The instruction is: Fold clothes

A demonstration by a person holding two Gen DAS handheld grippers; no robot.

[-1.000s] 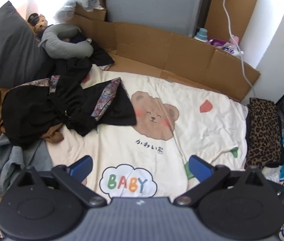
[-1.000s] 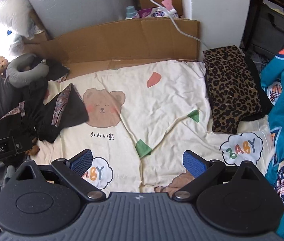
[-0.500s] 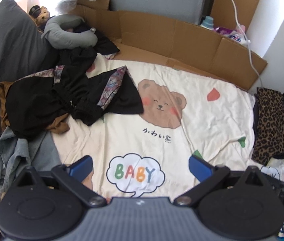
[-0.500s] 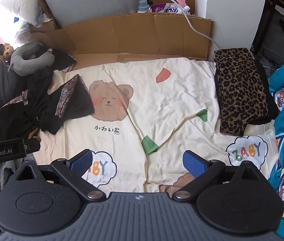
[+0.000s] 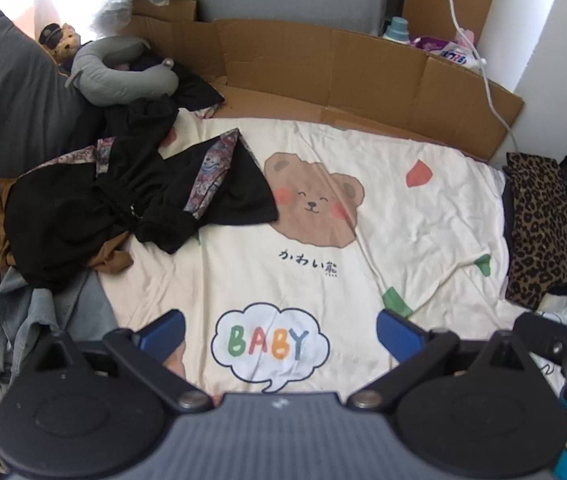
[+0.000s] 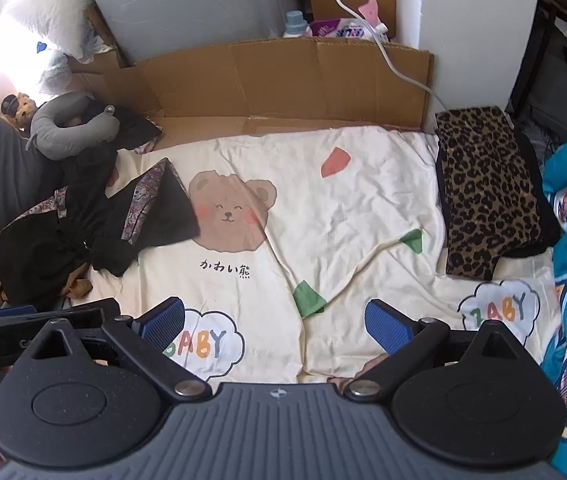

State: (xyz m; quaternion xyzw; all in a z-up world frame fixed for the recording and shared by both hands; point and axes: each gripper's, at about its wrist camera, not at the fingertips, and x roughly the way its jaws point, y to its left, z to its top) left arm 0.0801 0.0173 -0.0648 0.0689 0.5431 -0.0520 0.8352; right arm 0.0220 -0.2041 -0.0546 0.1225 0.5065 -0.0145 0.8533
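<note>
A bed under a cream bear-print sheet [image 5: 423, 216] carries a crumpled black garment [image 5: 131, 200] at its left, a folded leopard-print garment [image 5: 539, 224] at its right edge, and a grey neck pillow [image 5: 119, 76] at the far-left corner.

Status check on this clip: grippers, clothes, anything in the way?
Left gripper open, empty. Right gripper open, empty. Black garment crumpled at left of the bear sheet, untouched; leopard-print piece folded at right. Nothing blocking.

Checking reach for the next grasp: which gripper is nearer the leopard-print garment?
Right. The right gripper hovers just left of the leopard-print garment; the left gripper sits farther left, nearer the black clothes pile.
</note>
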